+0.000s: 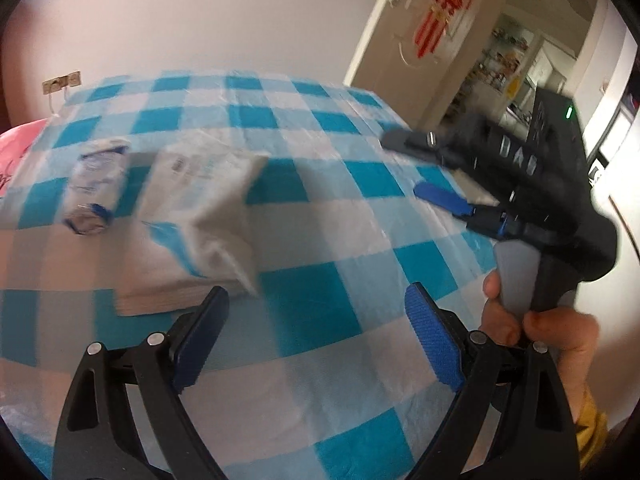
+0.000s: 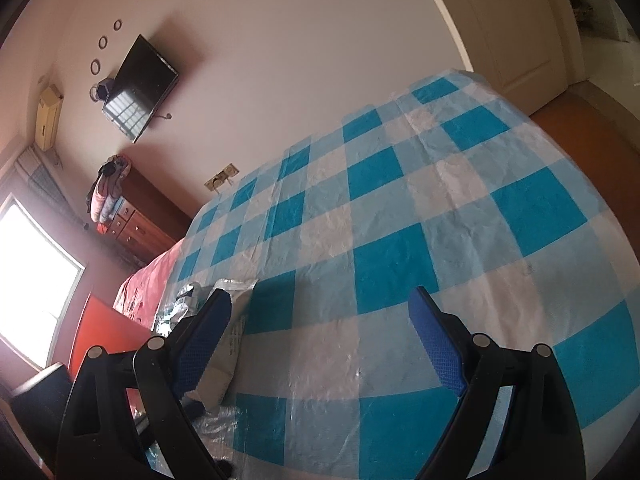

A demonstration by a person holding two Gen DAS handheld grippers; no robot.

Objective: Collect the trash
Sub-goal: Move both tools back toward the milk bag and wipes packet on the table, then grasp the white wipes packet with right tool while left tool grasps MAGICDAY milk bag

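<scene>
checked cloth [image 1: 320, 184], crumpled wrapper [image 1: 200, 208] just beyond open left tongs [image 1: 316, 320]

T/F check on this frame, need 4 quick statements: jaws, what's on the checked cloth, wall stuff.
1. Both grippers' jaws are open and empty. True: left gripper and right gripper hold nothing.
2. The crumpled bottle lies right of the white bag in the left wrist view. False: it lies left of it.
3. A TV hangs on the wall. True.
4. The tablecloth is red striped. False: blue and white checks.
</scene>
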